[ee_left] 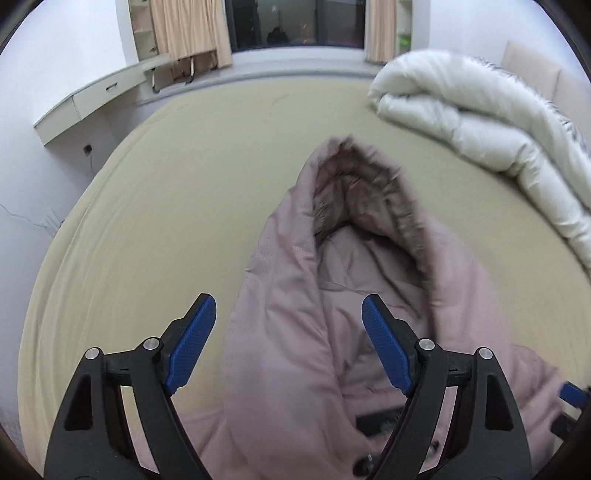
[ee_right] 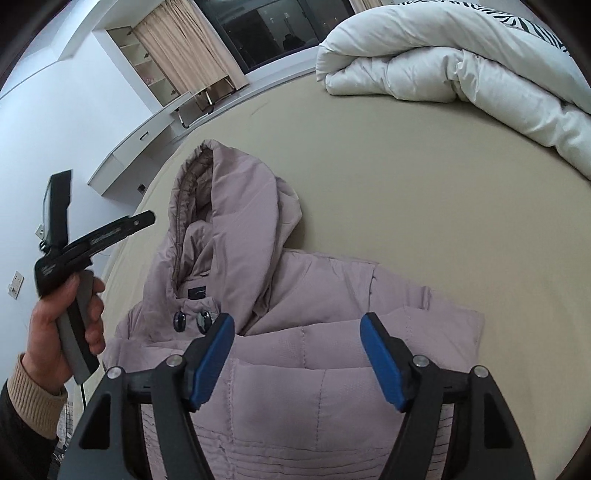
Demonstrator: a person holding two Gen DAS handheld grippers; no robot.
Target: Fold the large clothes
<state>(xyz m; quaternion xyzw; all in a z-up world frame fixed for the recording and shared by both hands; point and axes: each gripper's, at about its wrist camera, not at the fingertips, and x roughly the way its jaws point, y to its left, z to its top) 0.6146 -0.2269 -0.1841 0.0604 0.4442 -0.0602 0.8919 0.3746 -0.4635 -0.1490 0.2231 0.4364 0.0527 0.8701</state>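
The jacket, a mauve padded one with a hood, is lying on the tan bed sheet, its body folded into a rough block with the hood reaching away toward the window. Its lower part is running out of the right wrist view beneath the gripper frame, so the hem is not showing. The right gripper is hovering over the folded body with its blue pads standing wide apart and nothing between them. The left gripper is likewise spread wide and holding nothing, sitting above the hood opening (the fur-like trim there is smeared by motion blur and hard to read). In the right wrist view the left hand is gripping the tool's handle off the bed's edge, with the tool's fingers hidden. A white duvet is lying bunched at the far right, partly cut off by the lens rim.
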